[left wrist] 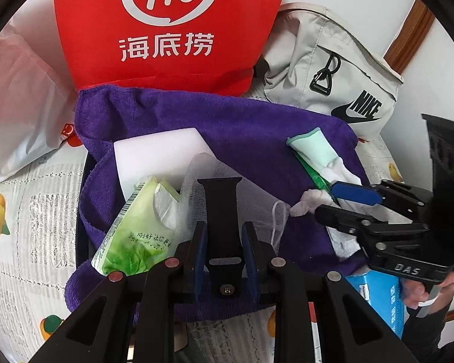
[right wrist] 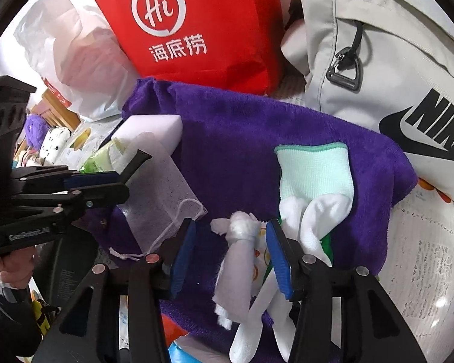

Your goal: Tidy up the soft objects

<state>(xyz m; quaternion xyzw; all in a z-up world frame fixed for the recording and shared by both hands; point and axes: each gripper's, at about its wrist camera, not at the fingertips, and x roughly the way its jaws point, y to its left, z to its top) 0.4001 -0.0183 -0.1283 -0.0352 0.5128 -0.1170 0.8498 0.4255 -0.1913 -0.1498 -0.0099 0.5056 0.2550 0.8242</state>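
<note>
Only the left camera shows the left gripper (left wrist: 224,243) pinching a black strap (left wrist: 220,208), while the right camera shows the right gripper (right wrist: 231,254) open, a knotted white cloth (right wrist: 237,251) loose between its fingers.

- The left wrist view looks steeply down along its own jaws, close over the purple towel (left wrist: 172,112), with the red bag (left wrist: 166,24) standing behind.
- The right wrist view looks down just as steeply, close over the towel's (right wrist: 242,139) right part, facing the same red bag (right wrist: 202,24) and the grey bag (right wrist: 378,60).
- Both views share the towel, the sponge (left wrist: 157,148) (right wrist: 148,127), the glove (left wrist: 311,148) (right wrist: 314,169) and both bags.
- Each view catches the other gripper at its edge: right gripper (left wrist: 336,201), left gripper (right wrist: 130,169).
</note>
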